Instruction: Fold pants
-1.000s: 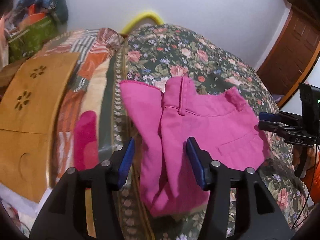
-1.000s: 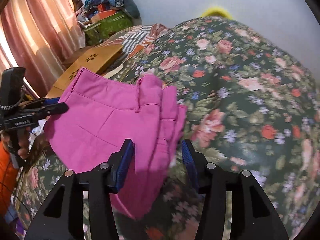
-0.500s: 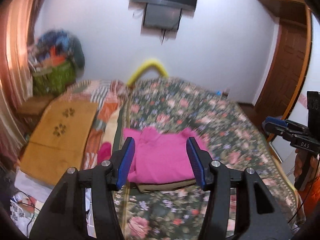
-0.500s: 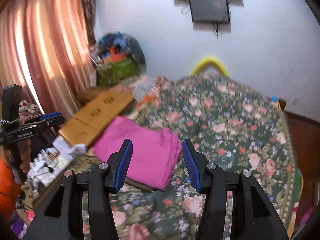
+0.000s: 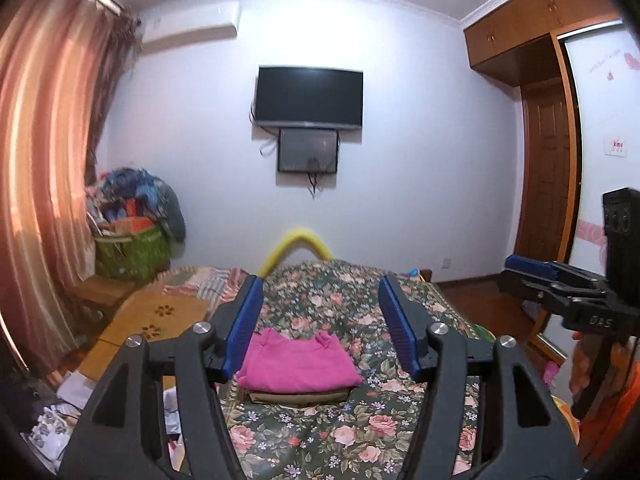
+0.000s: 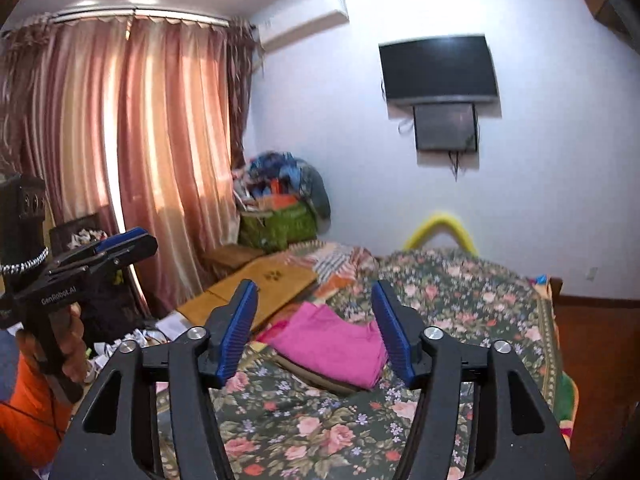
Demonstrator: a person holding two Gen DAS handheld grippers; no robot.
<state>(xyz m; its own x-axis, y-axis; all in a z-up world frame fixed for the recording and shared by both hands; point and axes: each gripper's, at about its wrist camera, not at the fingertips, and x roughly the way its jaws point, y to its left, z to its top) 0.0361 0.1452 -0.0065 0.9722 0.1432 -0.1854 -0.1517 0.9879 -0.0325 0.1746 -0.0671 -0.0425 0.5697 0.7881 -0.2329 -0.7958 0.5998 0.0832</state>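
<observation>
Folded pants [image 5: 298,364] on the bed [image 5: 360,436], seen from both wrist cameras. The pink pants lie as a compact rectangular stack near the left edge of the floral bedspread, resting on a tan folded garment [image 5: 300,395] whose edge shows beneath them. To their left lies a wooden board [image 5: 156,320]; a television [image 5: 309,98] hangs on the far wall.

Your left gripper [image 5: 320,320] is held well above and behind the stack, jaws wide apart and holding nothing. Your right gripper [image 6: 314,328] is likewise raised, jaws wide apart and empty; in the left view it appears side-on at the right edge [image 5: 532,270], well apart from the cloth.

Handling: the pants are judged light, soft and limp, with no stiffness of their own; the layers may slide over one another if dragged. Should you need to adjust them, take hold at a thick folded edge or at the waistband, pinching all layers together, and lift both ends evenly.

Change from the earlier frames: one second ago both grippers stood close over the pants, which filled the view with the top layer rumpled. Both have since withdrawn up and back, and the stack now lies flat and small in frame. The fold appears complete.
</observation>
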